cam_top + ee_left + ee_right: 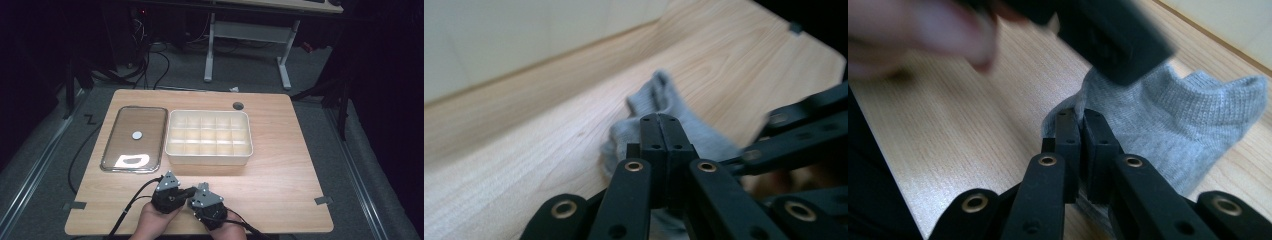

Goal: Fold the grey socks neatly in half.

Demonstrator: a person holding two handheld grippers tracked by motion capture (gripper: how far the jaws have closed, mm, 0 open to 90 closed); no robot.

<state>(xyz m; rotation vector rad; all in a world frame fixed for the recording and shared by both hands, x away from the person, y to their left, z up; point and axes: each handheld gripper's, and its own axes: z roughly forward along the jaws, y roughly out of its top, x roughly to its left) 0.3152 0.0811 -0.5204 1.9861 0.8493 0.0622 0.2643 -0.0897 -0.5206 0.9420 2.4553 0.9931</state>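
Grey knit fabric, a sock (1178, 120), is seen lying on the wooden table (280, 170) near its front edge, in front of the box (208, 137) and apart from it. In the high view the sock is hidden under the two grippers, which are held tip to tip between the box and the front edge; the left gripper (186, 191) and the right gripper (192, 196) meet there, with both hands (155, 220) behind them. What the high view hides is given by the gripper views: in the left gripper view the jaws are pressed together with the sock (659, 100) bunched around and beneath them, clenched on its fabric, and the box wall is seen as a pale band beyond. In the right gripper view the jaws are likewise clamped on the sock's near end, while the other gripper crosses above as a blurred dark block. The sock's long axis is seen to run away from the right gripper's tips, its ribbed cuff farthest from them and nearest the box. Bare table is left to either side of the grippers, and more to the right of the box; a glass lid (134, 138) lies just left of the box.
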